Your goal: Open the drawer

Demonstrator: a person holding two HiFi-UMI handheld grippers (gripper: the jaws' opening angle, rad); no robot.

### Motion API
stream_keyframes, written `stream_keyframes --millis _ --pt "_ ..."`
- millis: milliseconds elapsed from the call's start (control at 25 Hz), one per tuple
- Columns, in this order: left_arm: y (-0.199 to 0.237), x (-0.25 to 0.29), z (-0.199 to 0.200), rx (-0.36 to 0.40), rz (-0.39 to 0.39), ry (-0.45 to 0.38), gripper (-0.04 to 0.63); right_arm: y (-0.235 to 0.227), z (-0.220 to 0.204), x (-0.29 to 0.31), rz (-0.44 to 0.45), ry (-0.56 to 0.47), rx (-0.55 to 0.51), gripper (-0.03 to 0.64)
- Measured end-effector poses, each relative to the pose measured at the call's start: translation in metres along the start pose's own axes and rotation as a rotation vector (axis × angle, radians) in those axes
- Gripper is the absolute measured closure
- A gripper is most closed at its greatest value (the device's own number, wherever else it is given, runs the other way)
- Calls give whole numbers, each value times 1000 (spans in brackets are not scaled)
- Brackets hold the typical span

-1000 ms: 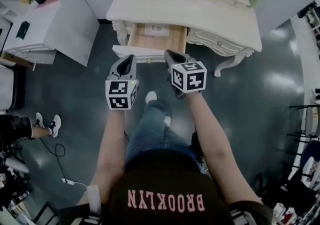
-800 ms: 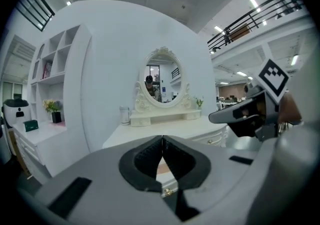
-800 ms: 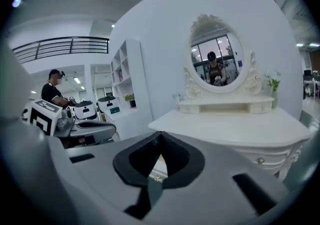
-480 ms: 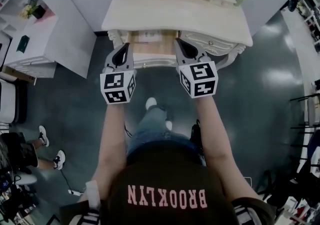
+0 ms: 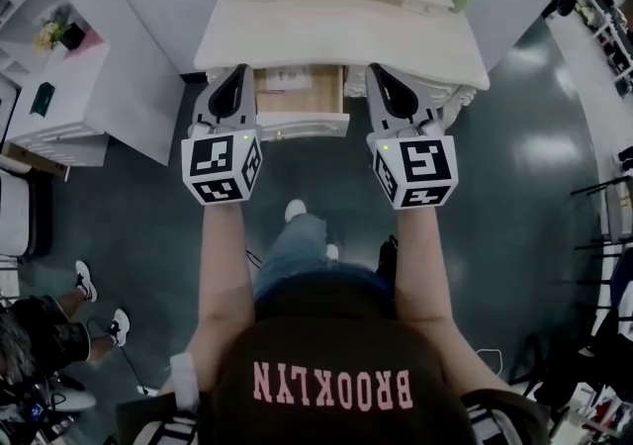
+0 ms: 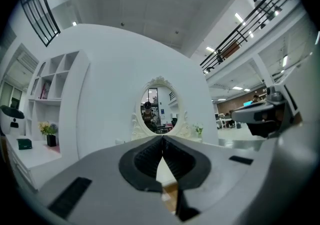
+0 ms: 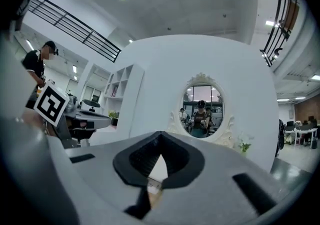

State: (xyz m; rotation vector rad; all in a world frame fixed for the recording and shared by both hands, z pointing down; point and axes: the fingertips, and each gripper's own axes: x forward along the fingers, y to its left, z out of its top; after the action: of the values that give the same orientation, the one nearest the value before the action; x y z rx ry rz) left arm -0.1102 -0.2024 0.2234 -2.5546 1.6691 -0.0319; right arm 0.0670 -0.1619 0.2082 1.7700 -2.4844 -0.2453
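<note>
Raised since a second ago, the left tongs and the right tongs are held level at either side of the drawer, both closed on nothing. The drawer, pulled out from under the worktop's front edge, could be knocked back in if the tongs are swung down. Its pale wooden inside is shown, with a white slip in it.

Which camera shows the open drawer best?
The head view: it looks down into the drawer, pulled out of the dressing table, wooden inside. Both gripper views catch only a sliver of wood beneath their own closed jaws.
</note>
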Motion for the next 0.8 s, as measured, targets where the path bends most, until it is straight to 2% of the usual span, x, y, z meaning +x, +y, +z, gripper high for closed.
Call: stream_keyframes --millis 200,440,800 --pt "-4 4 18 11 -14 -25 591 -15 19 -12 -38 -29 -35 621" --pt "-11 4 37 53 -28 -59 591 -32 33 -23 -73 -71 -2 621" --pt "-18 4 44 71 -44 -72 591 -41 30 -28 -94 -53 0 621"
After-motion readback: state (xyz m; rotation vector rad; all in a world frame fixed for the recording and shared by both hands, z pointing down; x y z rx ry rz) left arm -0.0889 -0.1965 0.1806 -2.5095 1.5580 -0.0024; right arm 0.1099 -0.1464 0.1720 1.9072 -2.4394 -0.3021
